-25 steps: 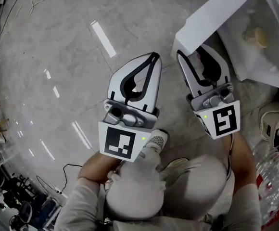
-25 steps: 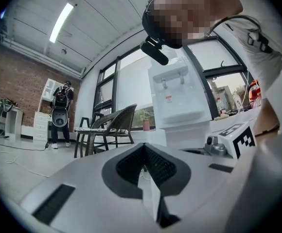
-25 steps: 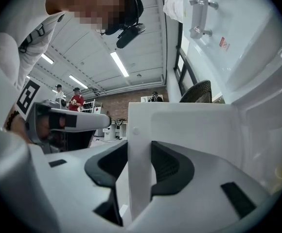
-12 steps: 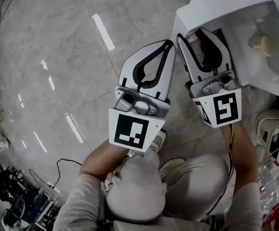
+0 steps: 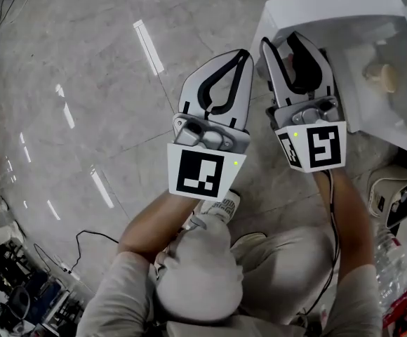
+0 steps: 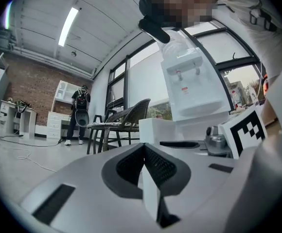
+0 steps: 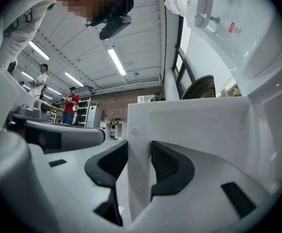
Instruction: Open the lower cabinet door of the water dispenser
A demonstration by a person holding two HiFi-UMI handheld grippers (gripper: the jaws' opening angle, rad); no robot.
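The water dispenser [image 6: 192, 81] stands white ahead, and its taps [image 7: 204, 4] show overhead in the right gripper view. Its lower cabinet door [image 5: 330, 12] is swung out over the floor, so the cabinet's inside [image 5: 372, 48] is visible. My right gripper [image 5: 282, 39] is shut on the door's free edge [image 7: 138, 130], with a dark pad [image 7: 167, 166] pressed on each face. My left gripper [image 5: 243, 53] hovers just left of it, clear of the door. Its jaws [image 6: 143, 149] are shut on nothing.
A beige lump [image 5: 382, 76] lies inside the cabinet. A white box-like device [image 5: 393, 192] and plastic bottles [image 5: 400, 258] sit at the right by my leg. Cables [image 5: 84, 241] trail on the tiled floor. A chair [image 6: 126, 120] and people [image 6: 80, 110] stand far off.
Both grippers have moved up the head view. The right one has carried the door edge along, and the door has swung further open. The left gripper has drawn closer to the right one.
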